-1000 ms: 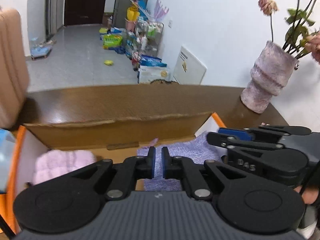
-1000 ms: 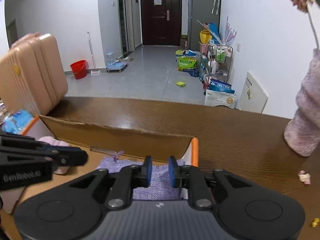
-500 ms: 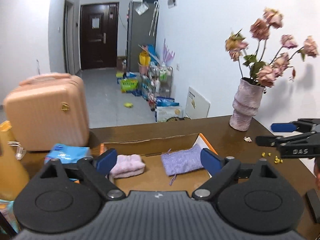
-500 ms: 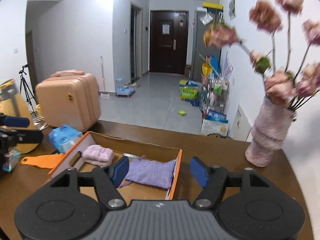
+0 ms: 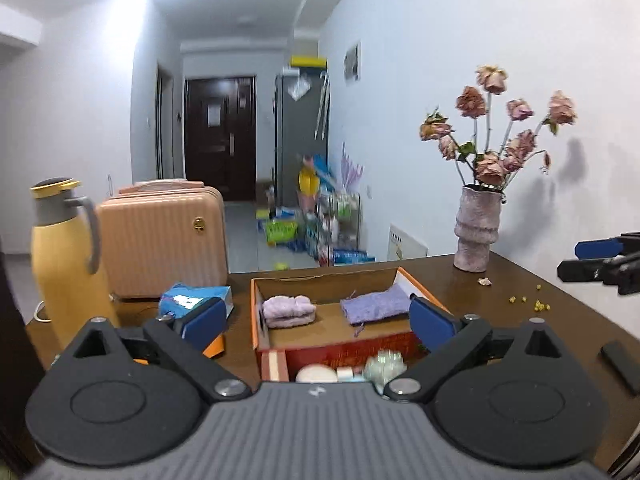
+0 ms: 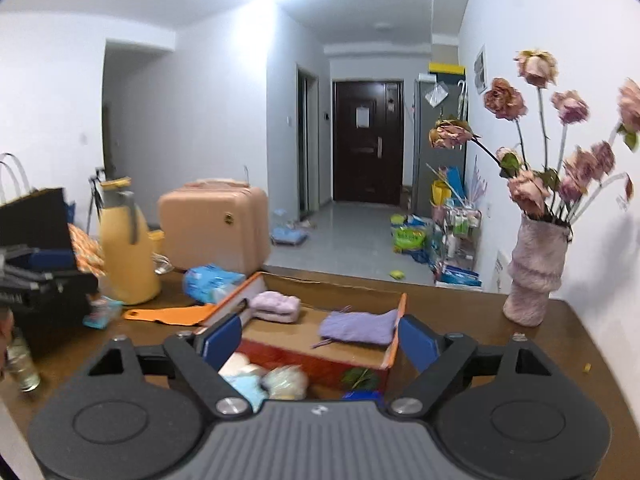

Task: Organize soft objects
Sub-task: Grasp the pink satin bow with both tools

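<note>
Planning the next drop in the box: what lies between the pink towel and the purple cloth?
Nothing: bare cardboard floor of the box separates the pink towel from the purple cloth. Both wrist views show the gap.

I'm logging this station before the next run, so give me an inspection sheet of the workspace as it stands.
Surface: brown wooden table, small yellow crumbs at right.
Job's things: pink folded towel and purple knitted cloth lie apart inside the orange cardboard box.
Clutter: yellow thermos jug, blue tissue pack, vase of dried roses, small items in front of the box.
Grippers: left hand-held gripper and right hand-held gripper both open, empty, short of the box.
Cables: white cord by the jug.
Surroundings: peach suitcase, dark door, goods on the floor.
</note>
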Available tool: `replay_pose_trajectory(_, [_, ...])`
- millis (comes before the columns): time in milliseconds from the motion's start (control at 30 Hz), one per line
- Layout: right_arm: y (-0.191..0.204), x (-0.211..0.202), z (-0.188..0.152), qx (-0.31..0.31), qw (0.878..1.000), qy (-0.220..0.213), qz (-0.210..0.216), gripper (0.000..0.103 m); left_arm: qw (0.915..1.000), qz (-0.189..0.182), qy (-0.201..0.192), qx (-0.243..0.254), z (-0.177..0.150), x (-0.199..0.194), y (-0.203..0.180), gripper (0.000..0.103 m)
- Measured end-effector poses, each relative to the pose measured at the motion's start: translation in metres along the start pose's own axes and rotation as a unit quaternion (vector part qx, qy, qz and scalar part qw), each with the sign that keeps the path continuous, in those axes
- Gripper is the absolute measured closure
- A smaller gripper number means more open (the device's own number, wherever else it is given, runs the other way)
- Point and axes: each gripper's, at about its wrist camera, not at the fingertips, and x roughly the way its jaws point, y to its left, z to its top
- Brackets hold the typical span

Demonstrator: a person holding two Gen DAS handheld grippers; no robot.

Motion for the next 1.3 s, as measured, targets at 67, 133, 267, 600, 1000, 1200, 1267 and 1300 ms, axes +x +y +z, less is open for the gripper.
replay_pose_trajectory(67, [0.007, -0.018, -0.024, 0.006, 1.0, -0.017, 0.006, 0.016, 0.9999, -0.012, -0.004, -0.011, -0.025, -0.022, 0.001, 0.002])
replay_pose_trajectory(133, [0.015, -0.035, -0.05, 0.014, 1.0, -0.026, 0.012, 0.016, 0.9995, -0.024, 0.001, -0.02, -0.043, -0.037, 0.003, 0.002])
replay_pose_trajectory(267, [0.034, -0.058, -0.094, 0.022, 0.999, -0.031, 0.005, 0.015, 0.999, -0.037, -0.004, -0.024, -0.085, -0.066, 0.006, 0.0])
replay_pose_trajectory(600, [0.04, -0.059, -0.155, 0.068, 0.998, -0.002, 0.013, 0.015, 0.9946, -0.02, 0.065, -0.078, -0.136, -0.052, 0.034, 0.0])
replay_pose_trajectory(1000, [0.09, 0.054, -0.135, 0.057, 0.994, 0.051, 0.078, 0.038, 0.9893, -0.024, 0.115, -0.086, -0.136, 0.06, 0.058, 0.019])
replay_pose_trajectory(1200, [0.112, 0.124, -0.143, 0.091, 0.985, 0.103, 0.103, 0.055, 0.9759, -0.074, 0.166, -0.122, -0.151, 0.101, 0.075, 0.041])
replay_pose_trajectory(1267, [0.117, 0.141, -0.151, 0.095, 0.983, 0.119, 0.107, 0.065, 0.9652, -0.1, 0.188, -0.152, -0.16, 0.112, 0.083, 0.059])
replay_pose_trajectory(1300, [0.119, 0.148, -0.156, 0.093, 0.981, 0.131, 0.105, 0.071, 0.9593, -0.112, 0.197, -0.168, -0.164, 0.116, 0.087, 0.063])
